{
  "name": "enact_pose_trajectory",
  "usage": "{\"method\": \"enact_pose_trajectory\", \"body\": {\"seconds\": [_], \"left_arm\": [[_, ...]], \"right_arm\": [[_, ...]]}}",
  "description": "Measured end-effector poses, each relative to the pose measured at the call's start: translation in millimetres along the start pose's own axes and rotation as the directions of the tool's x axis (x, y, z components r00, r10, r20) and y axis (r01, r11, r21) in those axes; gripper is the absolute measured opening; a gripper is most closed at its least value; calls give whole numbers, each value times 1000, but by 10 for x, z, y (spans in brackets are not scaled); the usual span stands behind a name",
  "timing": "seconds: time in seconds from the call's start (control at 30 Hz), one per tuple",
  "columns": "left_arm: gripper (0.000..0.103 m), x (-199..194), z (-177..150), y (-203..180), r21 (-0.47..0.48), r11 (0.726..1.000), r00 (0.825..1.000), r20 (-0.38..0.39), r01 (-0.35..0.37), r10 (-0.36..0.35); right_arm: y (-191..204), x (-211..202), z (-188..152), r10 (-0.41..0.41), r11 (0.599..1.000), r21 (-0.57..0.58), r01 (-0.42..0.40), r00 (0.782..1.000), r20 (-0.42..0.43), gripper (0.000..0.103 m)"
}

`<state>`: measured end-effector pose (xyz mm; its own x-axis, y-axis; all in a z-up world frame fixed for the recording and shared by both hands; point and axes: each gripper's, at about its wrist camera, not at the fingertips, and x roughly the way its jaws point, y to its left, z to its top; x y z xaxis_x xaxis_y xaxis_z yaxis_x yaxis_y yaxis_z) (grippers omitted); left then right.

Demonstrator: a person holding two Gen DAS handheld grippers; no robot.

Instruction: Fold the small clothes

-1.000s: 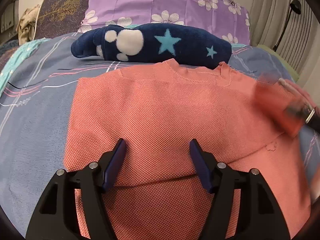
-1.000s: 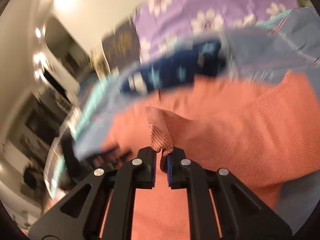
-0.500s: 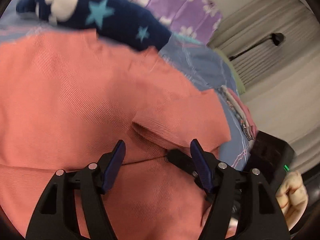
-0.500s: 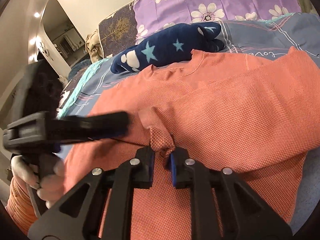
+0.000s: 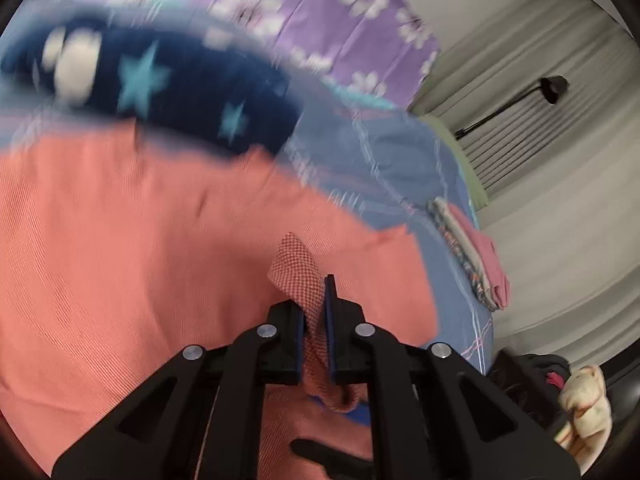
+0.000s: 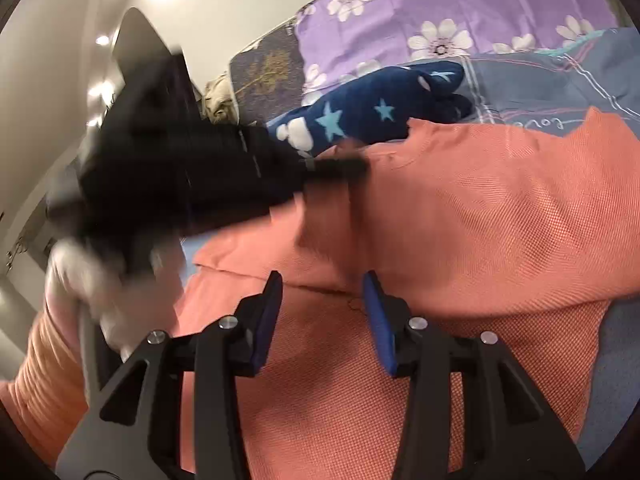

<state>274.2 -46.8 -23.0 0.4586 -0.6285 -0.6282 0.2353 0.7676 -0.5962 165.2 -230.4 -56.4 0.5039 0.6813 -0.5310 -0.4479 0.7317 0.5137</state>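
Coral shirt flat on the bed, one fold of it pinched in my left fingers.

Left gripper: jaws closing, pads clamped on a raised flap of shirt fabric, rest of the shirt spread ahead and to the left of them. Right gripper: jaws opening, nothing pinched, shirt lying just under and ahead. Navy star-print plush beyond the collar, purple floral pillow behind it. Blue plaid bedsheet right of my left fingers, small folded stack on its edge.
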Motion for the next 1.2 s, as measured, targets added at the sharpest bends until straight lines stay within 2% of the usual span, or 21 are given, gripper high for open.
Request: {"method": "enact_pose_trajectory", "body": {"seconds": [0.07, 0.13, 0.2, 0.33, 0.4, 0.47, 0.53, 0.6, 0.7, 0.77, 0.83, 0.87, 0.9, 0.93, 0.97, 1.07, 1.13, 1.2], "left_arm": [[8, -200, 155, -135, 58, 998, 998, 54, -22, 19], [8, -388, 241, -174, 92, 995, 995, 90, -48, 40], [8, -585, 279, -136, 109, 990, 990, 116, -87, 74], [7, -939, 304, 130, 92, 985, 979, 160, -143, 128], [7, -1071, 275, 368, 52, 985, 973, 175, -162, 151], [7, -1050, 224, 545, 15, 986, 976, 150, -163, 159], [13, -924, 88, 688, -5, 988, 983, 99, -152, 152], [38, -694, -56, 757, -19, 992, 992, 36, -121, 122], [46, -329, -249, 695, -8, 997, 996, -49, -80, 80], [49, -82, -329, 638, 5, 997, 992, -101, -78, 78], [49, 143, -386, 552, 37, 995, 988, -119, -98, 102], [39, 181, -398, 505, 68, 991, 987, -105, -114, 120], [4, 212, -386, 443, 104, 988, 986, -104, -116, 127], [6, 220, -354, 407, 106, 990, 988, -119, -91, 103], [6, 159, -328, 381, 109, 989, 989, -99, -98, 108], [6, -189, -181, 264, 178, 970, 986, 27, -167, 165], [6, -421, -90, 238, 197, 963, 982, 81, -186, 173], [6, -675, -25, 270, 205, 958, 977, 113, -201, 181]], "right_arm": [[-40, 43, -3, -36, 999, 21, 37, 999, -18, 43], [-159, 69, -5, -92, 991, 91, 94, 995, -28, 43], [-299, 28, 1, -117, 978, 175, 117, 993, -10, 42], [-469, 24, -15, -164, 951, 262, 163, 986, -18, 33], [-459, 30, -16, -171, 952, 254, 170, 985, -19, 33], [-425, 50, -14, -180, 955, 237, 179, 983, -19, 35], [-427, 56, 6, -181, 957, 228, 180, 983, -19, 38], [-428, 60, 0, -181, 958, 224, 181, 983, -20, 39], [-418, 60, -4, -180, 960, 216, 180, 983, -20, 41], [-422, 73, 1, -178, 960, 215, 178, 984, -21, 42], [-431, 70, -2, -173, 961, 217, 174, 985, -22, 42], [-434, 69, -1, -170, 961, 218, 171, 985, -23, 43], [-438, 67, 0, -168, 961, 218, 169, 986, -25, 43], [-440, 64, 1, -166, 962, 217, 168, 986, -27, 43], [-433, 60, 0, -168, 962, 210, 172, 985, -33, 42], [-317, 79, 5, -222, 966, 118, 229, 972, -71, 42], [-191, 121, -7, -288, 957, 20, 291, 954, -88, 42], [-175, 133, -28, -306, 952, 4, 307, 948, -89, 42]]}}
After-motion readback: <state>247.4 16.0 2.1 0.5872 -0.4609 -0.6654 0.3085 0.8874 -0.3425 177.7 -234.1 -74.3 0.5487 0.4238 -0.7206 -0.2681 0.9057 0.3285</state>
